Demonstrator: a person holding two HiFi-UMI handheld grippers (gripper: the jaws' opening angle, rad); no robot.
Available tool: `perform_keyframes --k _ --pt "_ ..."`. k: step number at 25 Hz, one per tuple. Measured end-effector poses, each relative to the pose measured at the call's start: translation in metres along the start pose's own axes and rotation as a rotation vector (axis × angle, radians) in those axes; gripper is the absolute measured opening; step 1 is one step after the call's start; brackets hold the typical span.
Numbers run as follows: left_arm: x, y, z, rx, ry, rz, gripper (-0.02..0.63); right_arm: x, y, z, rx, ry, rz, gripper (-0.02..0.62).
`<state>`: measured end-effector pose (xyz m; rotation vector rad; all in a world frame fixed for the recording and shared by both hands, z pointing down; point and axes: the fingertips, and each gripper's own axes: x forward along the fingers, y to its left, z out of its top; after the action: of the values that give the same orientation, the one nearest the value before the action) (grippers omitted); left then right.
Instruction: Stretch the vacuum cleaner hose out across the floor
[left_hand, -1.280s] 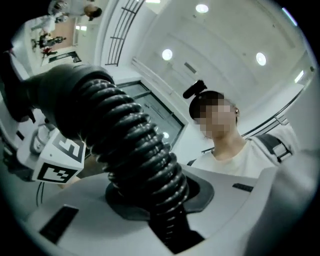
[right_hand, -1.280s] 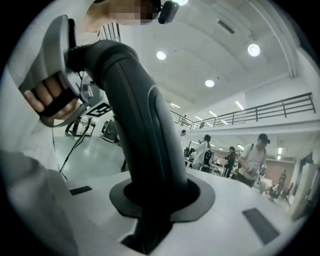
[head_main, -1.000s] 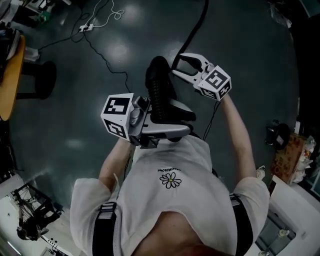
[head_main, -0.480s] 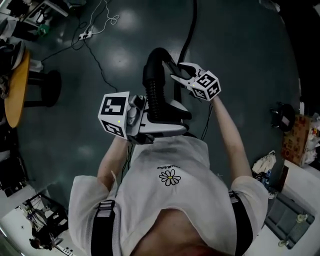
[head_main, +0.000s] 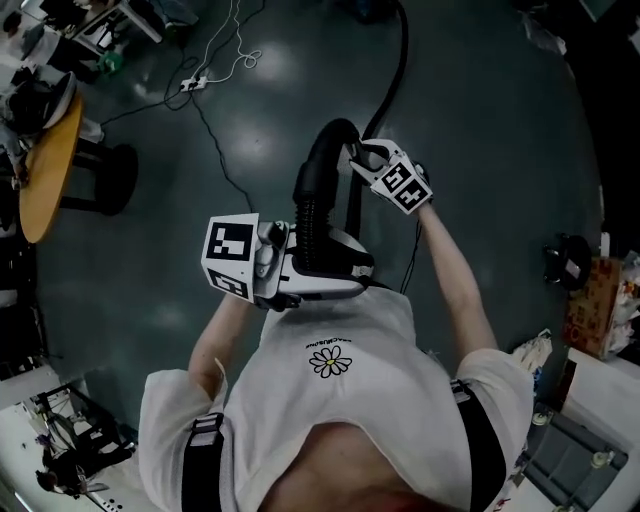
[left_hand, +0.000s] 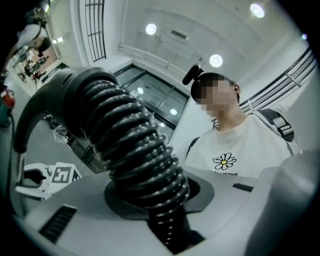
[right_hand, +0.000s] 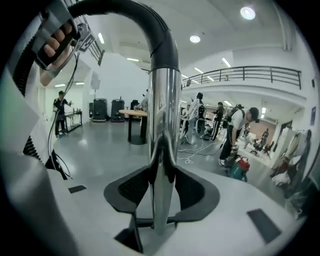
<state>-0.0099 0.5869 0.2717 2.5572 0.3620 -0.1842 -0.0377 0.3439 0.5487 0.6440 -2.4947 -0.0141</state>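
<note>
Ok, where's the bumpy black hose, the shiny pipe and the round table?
bumpy black hose (left_hand: 132, 150), left gripper view, on its ribbed middle.
shiny pipe (right_hand: 164, 130), right gripper view, on its straight part.
round table (head_main: 45, 170), head view, on its bare top.

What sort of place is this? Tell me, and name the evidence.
Likely a large indoor lab or workshop hall: a bare floor strewn with cables, a balcony railing overhead, several people busy at equipment.

The dark floor (head_main: 500, 100) is shining under the round ceiling lamps (left_hand: 216, 60). A round wooden table (head_main: 45, 165) is standing at the left edge, and a black round base (head_main: 115, 180) is showing just beside it. White cables (head_main: 225, 60) are lying on the floor. A balcony railing (right_hand: 260, 74) is running along the far white wall (right_hand: 115, 75), and people (right_hand: 235, 132) are standing below it.
</note>
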Motion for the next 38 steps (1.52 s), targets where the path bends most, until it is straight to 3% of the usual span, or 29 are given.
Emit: perform_keyframes --k 3,7,10,14,17,18,20,22,24,26,28,30,33,36,38 --pt "-0.032 -0.011 -0.011 0.019 -0.031 0.108 0.101 -0.017 -0.026 0.024 -0.077 0.021 -0.165 0.181" --pt "-0.057 -0.01 -0.018 0.091 -0.002 0.27 0.103 -0.074 -0.076 0.079 -0.206 -0.005 -0.409 0.179" --pt "-0.058 -0.022 -0.016 0.189 0.073 0.25 0.112 -0.131 -0.096 0.132 -0.329 -0.033 -0.574 0.181" --pt "-0.052 -0.055 -0.023 0.353 0.244 0.116 0.112 -0.213 -0.092 0.196 -0.475 -0.068 -0.739 0.181" --pt "-0.065 -0.056 -0.034 0.479 0.334 0.13 0.112 -0.283 -0.075 0.236 -0.535 -0.127 -0.903 0.182" --pt "-0.072 -0.051 -0.034 0.527 0.326 0.162 0.112 -0.306 -0.065 0.25 -0.571 -0.16 -0.957 0.184" --pt "-0.085 -0.039 -0.025 0.588 0.228 0.253 0.112 -0.346 -0.041 0.273 -0.683 -0.173 -1.045 0.189" --pt "-0.099 -0.03 -0.012 0.546 0.093 0.337 0.112 -0.376 -0.014 0.283 -0.795 -0.065 -1.105 0.195" --pt "-0.112 -0.028 -0.005 0.509 0.052 0.371 0.114 -0.394 0.009 0.286 -0.848 0.023 -1.144 0.195" --pt "-0.107 -0.043 -0.004 0.535 0.046 0.339 0.114 -0.41 0.026 0.281 -0.84 0.048 -1.187 0.195" --pt "-0.082 -0.073 -0.016 0.6 0.054 0.245 0.114 -0.429 0.038 0.269 -0.799 0.063 -1.228 0.193" --pt "-0.05 -0.105 -0.044 0.638 0.122 0.13 0.114 -0.449 0.051 0.252 -0.758 0.073 -1.261 0.193" --pt "-0.001 -0.145 -0.096 0.591 0.258 -0.014 0.114 -0.483 0.069 0.222 -0.708 0.059 -1.306 0.193" --pt "0.046 -0.186 -0.136 0.509 0.311 -0.153 0.114 -0.518 0.091 0.203 -0.691 -0.003 -1.357 0.19" --pt "0.067 -0.205 -0.164 0.503 0.377 -0.215 0.114 -0.531 0.106 0.193 -0.728 0.003 -1.374 0.19"
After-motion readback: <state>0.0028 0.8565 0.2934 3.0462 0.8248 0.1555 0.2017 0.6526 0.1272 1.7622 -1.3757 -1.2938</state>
